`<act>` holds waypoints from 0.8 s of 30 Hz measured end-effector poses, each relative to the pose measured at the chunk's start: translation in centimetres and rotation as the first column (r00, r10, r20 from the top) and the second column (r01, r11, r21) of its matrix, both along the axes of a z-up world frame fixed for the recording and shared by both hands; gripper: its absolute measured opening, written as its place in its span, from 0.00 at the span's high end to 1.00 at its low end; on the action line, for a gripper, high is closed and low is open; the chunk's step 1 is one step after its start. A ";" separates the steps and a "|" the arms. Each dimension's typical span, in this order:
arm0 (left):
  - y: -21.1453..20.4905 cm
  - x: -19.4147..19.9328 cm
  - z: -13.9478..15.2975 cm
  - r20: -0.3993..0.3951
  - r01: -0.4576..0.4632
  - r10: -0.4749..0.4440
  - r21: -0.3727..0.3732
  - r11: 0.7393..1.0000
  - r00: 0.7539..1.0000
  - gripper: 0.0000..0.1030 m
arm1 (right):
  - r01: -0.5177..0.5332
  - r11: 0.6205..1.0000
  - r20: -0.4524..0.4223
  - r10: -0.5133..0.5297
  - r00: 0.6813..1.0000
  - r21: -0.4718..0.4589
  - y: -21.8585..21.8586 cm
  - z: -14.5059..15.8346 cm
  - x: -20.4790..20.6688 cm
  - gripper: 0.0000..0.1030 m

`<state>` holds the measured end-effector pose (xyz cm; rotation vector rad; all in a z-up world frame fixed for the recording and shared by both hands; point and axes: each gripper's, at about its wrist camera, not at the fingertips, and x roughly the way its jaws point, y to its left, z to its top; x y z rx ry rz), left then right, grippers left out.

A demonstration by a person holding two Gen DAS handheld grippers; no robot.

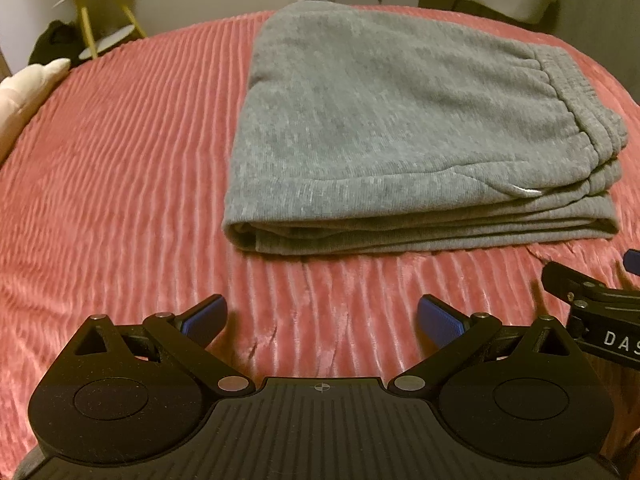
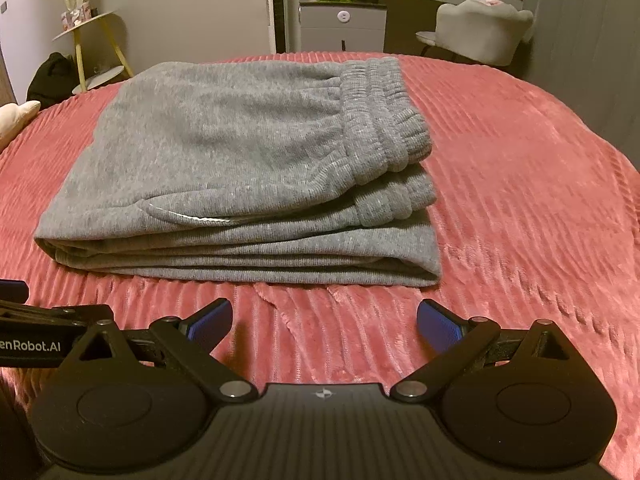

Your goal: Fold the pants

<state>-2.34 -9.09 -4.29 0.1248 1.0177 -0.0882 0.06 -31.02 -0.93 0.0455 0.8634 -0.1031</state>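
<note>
the grey pants point(image 2: 240, 168) are seen folded into a thick, layered rectangle on the pink ribbed bedspread point(image 2: 520, 184), laid flat toward the middle of the bed and nearer its far edge than its near one. the stacked folds are shown along the side of the bundle facing the cameras, and the gathered elastic waistband point(image 2: 384, 120) is turned to the right end of the bundle, with a second ribbed band tucked just beneath it. a short pale strip is glimpsed at the pocket opening near the front of the top layer. the left gripper point(image 1: 322, 322) is held low over the near part of the bedspread, its blue-padded fingers point(image 1: 440, 326) spread wide apart with nothing between them, and it is kept apart from the pants. the right gripper point(image 2: 324, 324) is held likewise, its fingers parted and empty, pointed at the near folded edge of the bundle without touching it. each tool is caught at the edge of the other's view, so the two are placed side by side. beyond the far edge of the bed, a yellow-legged side table point(image 2: 90, 36), a grey cabinet point(image 2: 342, 28) and a pale upholstered chair point(image 2: 480, 28) are made out, and a cream pillow point(image 1: 28, 88) is seen at the bed's left edge.
</note>
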 end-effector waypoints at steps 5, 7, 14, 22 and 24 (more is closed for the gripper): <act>0.2 0.0 0.1 -0.008 -0.012 0.012 -0.009 1.000 1.000 0.00 | 0.005 1.000 -0.010 -0.005 1.000 0.004 -0.1 -0.1 0.0 0.04; 0.2 0.0 0.1 -0.007 -0.011 0.011 -0.004 1.000 1.000 0.00 | -0.001 1.000 -0.011 0.001 1.000 -0.004 0.1 -0.2 0.0 0.04; -0.1 0.2 0.0 -0.009 -0.009 0.009 0.010 1.000 1.000 0.00 | -0.007 1.000 -0.007 0.007 1.000 -0.021 0.4 -0.1 -0.1 0.04; 0.1 0.3 -0.1 -0.015 -0.016 0.016 0.010 1.000 1.000 0.00 | -0.002 1.000 -0.008 0.002 1.000 -0.023 0.3 -0.1 -0.1 0.04; 0.1 0.4 -0.2 -0.015 -0.017 0.017 0.012 1.000 1.000 0.00 | -0.002 1.000 -0.008 0.001 1.000 -0.022 0.3 -0.1 -0.1 0.04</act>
